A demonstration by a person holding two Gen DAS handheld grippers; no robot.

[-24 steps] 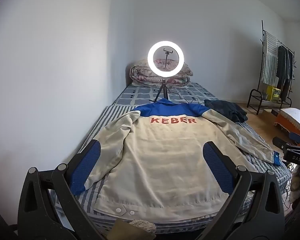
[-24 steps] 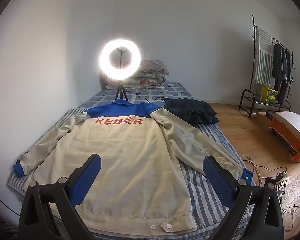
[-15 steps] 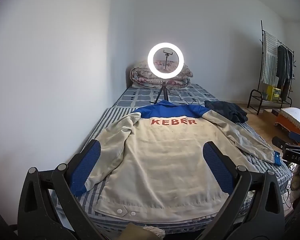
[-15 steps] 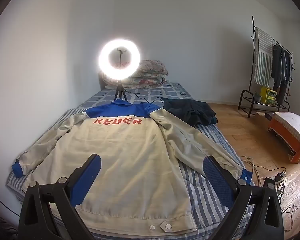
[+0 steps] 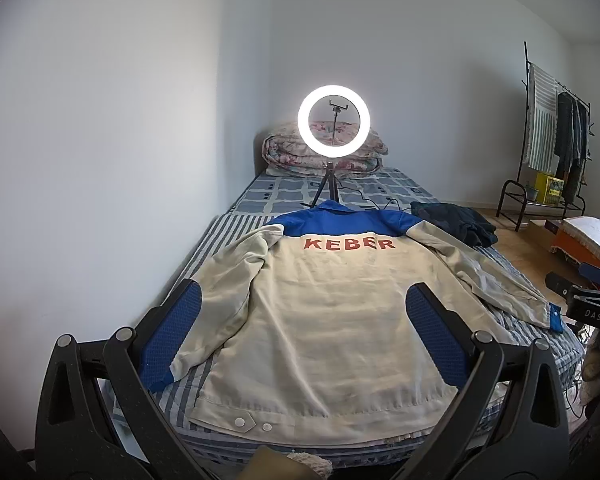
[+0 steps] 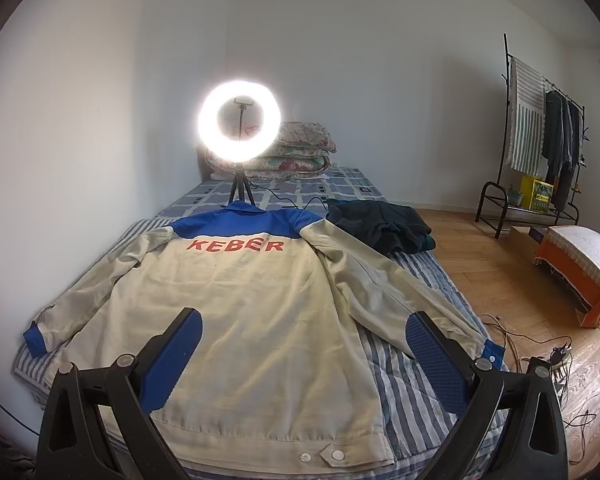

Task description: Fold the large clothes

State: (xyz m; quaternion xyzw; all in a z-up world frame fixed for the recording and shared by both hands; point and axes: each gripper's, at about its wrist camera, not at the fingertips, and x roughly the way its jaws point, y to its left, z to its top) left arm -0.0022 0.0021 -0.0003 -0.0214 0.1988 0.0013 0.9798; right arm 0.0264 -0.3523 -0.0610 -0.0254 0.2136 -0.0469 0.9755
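Beige cloth fills most of what I see through both wrist cameras: the jacket (image 5: pixel 332 320) lies spread flat, back side up, on the striped bed (image 6: pixel 420 392), with its blue yoke and collar at the far end and red letters reading KEBER across the shoulders. Its hem, with two snap buttons on a tab, is nearest to me at the foot of the mattress. Both sleeves are stretched outward and down along the body, each ending in a blue cuff; the one toward the wall reaches the mattress edge, the other lies over the stripes on the room side. My left gripper (image 5: pixel 302 336) hovers above the lower half of the jacket with its jaws spread wide and nothing between the blue pads. My right gripper (image 6: pixel 304 360) hangs likewise over the hem and the room-side sleeve, jaws released, gripping nothing (neither tool touches the fabric as far as I can tell). Beyond the collar stands a lit ring light (image 5: pixel 334 120) on a small tripod, with a folded floral quilt (image 6: pixel 300 148) behind it against the wall. Just beside the jacket's far shoulder rests a dark crumpled garment (image 6: pixel 380 228). Across the wooden floor I see a clothes rack (image 6: pixel 540 128).
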